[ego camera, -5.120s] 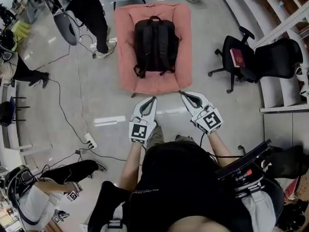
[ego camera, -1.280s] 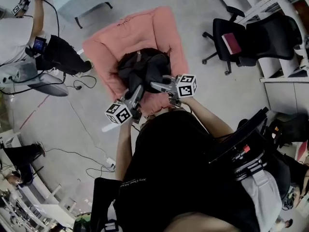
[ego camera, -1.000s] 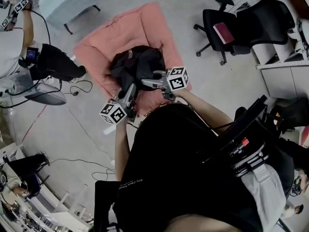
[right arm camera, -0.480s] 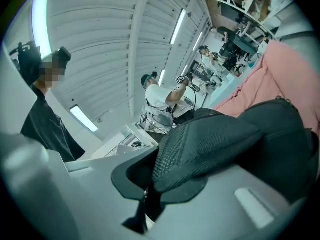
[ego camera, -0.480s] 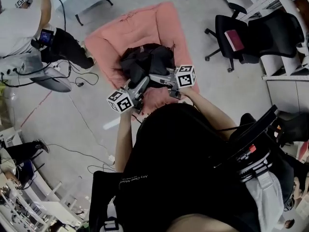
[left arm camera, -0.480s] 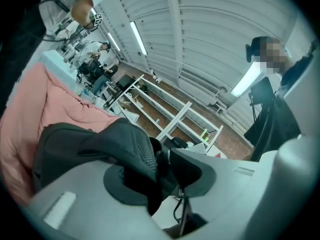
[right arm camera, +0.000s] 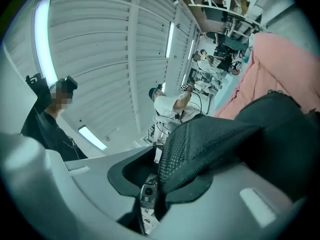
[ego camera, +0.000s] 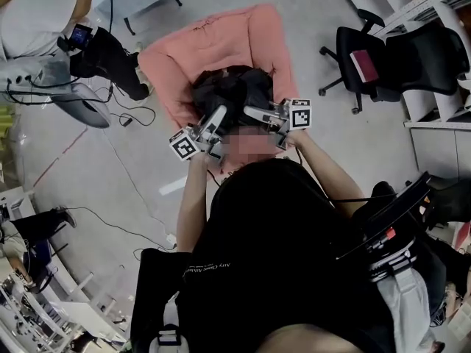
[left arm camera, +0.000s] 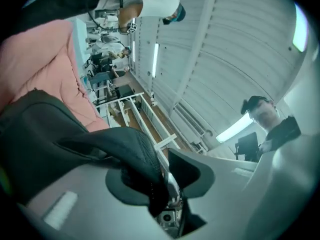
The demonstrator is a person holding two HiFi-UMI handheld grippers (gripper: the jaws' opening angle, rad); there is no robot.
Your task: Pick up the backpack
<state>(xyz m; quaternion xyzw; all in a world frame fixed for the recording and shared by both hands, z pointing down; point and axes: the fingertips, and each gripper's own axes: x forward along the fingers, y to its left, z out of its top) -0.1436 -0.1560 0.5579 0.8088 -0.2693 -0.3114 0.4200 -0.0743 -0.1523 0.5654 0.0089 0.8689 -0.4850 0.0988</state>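
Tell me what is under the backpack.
A pink cushion lies under the backpack, showing beyond it at the far side. The cushion directly beneath is covered, so whether the backpack touches it cannot be seen.

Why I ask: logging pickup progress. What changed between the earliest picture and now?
Both tongs went forward to the backpack; left tongs, jaws just closing, and right tongs, jaws just opening, each hold a shoulder strap. The backpack, flat before, is bunched. The pink cushion stays under it.
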